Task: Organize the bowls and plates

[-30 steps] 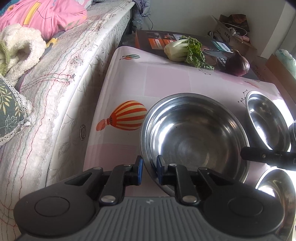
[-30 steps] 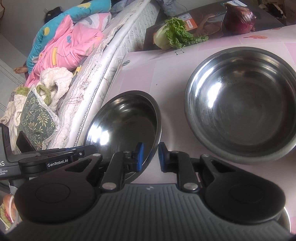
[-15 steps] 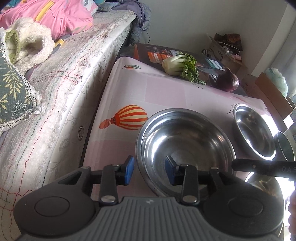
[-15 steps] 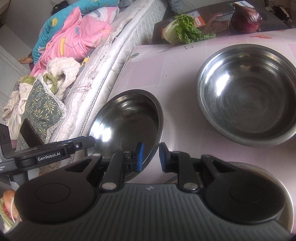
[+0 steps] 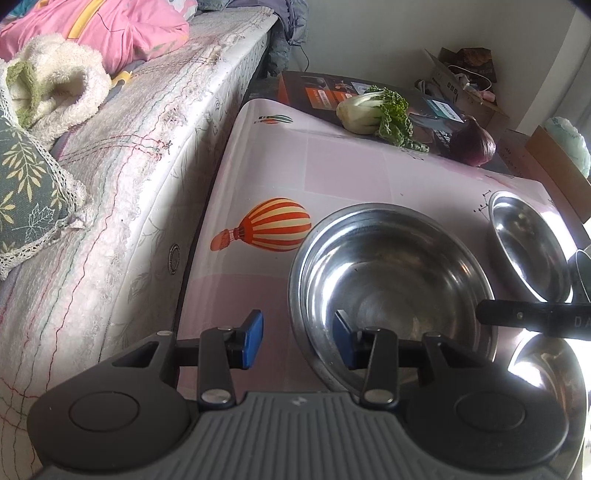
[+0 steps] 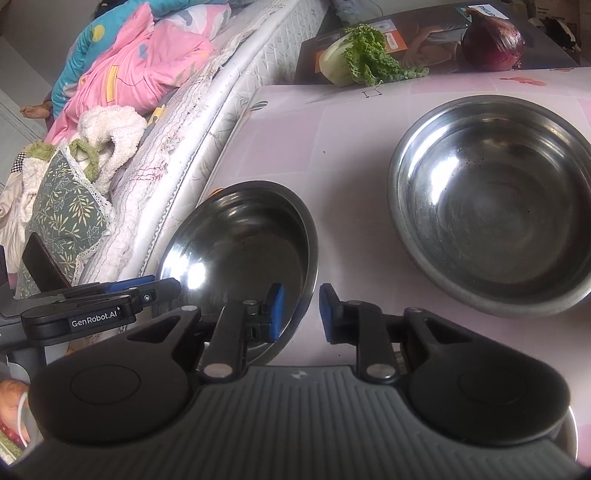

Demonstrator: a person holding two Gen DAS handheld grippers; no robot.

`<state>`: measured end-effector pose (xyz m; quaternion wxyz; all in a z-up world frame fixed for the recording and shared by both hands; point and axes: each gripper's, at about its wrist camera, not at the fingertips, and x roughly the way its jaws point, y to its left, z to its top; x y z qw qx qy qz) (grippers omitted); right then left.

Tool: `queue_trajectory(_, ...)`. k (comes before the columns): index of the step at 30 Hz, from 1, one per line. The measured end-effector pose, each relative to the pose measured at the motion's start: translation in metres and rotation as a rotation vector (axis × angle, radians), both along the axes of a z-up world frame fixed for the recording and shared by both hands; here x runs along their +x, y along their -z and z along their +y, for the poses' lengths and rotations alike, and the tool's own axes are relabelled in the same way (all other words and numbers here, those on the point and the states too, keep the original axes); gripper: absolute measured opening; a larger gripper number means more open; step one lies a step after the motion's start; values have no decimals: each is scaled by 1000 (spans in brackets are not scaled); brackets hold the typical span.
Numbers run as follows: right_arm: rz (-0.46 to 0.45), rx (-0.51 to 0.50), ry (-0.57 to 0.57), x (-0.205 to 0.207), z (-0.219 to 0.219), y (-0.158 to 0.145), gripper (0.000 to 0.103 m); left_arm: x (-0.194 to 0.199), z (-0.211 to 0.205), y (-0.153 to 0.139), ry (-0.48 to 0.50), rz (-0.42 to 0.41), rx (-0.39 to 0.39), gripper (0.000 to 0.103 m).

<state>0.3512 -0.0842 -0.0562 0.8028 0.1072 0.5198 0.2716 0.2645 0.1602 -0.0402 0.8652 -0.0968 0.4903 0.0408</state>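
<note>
A steel bowl [image 5: 391,288] sits on the pink table [image 5: 332,173]. Its near rim runs between the blue pads of my left gripper [image 5: 297,339], which is open and not pressing on it. The right wrist view shows the same bowl [image 6: 240,251] at the left. There its rim passes between the pads of my right gripper [image 6: 301,314], whose jaws are opening with a small gap on each side. A wider steel bowl [image 6: 495,229] lies to the right, also seen as the far-right bowl [image 5: 528,251]. A third bowl [image 5: 546,373] is mostly hidden low at the right.
A mattress [image 5: 140,177] with a pink blanket [image 5: 122,29] and a leaf-print cushion [image 5: 26,184] runs along the table's left edge. A bok choy [image 5: 373,110] and a red onion [image 5: 474,142] lie on a dark box [image 5: 317,92] at the far end.
My left gripper's jaws have opened off the bowl's rim, which they were shut on a second ago. My right gripper's jaws have parted slightly around the same rim.
</note>
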Motion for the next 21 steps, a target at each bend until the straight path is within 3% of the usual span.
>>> queue_trajectory(5, 16, 12, -3, 0, 4, 3, 20, -1, 2, 0, -5, 5, -44, 20)
queue_trajectory(14, -10, 12, 10, 0, -1, -3, 20, -10, 4, -5, 23, -2, -95, 17)
queue_trajectory(21, -14, -1, 14, 1, 1, 2, 19, -4, 5, 0, 10, 17, -84, 15)
